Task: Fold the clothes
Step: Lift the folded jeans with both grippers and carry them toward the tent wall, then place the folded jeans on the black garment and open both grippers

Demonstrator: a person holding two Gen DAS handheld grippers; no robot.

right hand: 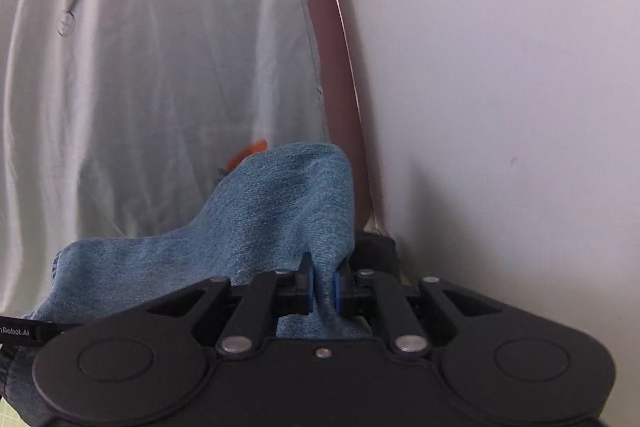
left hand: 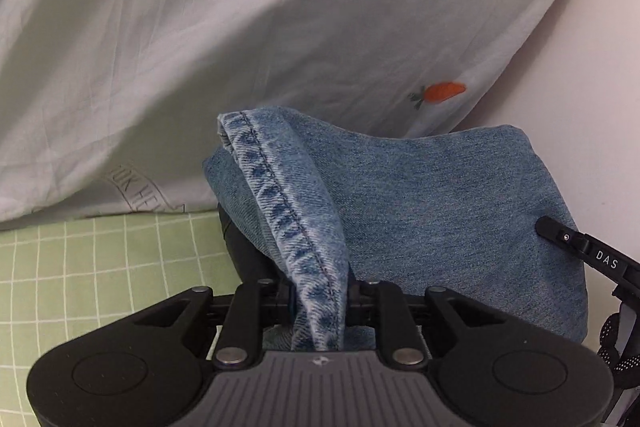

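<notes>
We see left hand-held gripper (left hand: pixel 320 301) clenched on denim jeans (left hand: pixel 432 211) hem | right hand-held gripper (right hand: pixel 323 293) pinching denim, frame centre | we judge it heavy, limp; hold seams

The denim (left hand: pixel 440 211) hides the left gripper's (left hand: pixel 320 301) fingertips; the pale sheet's (left hand: pixel 200 47) grey lettering is cut short

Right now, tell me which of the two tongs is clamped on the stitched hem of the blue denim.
The left tongs: a stitched hem runs between them. The right tongs pinch plain blue denim garment, no seam showing.
</notes>
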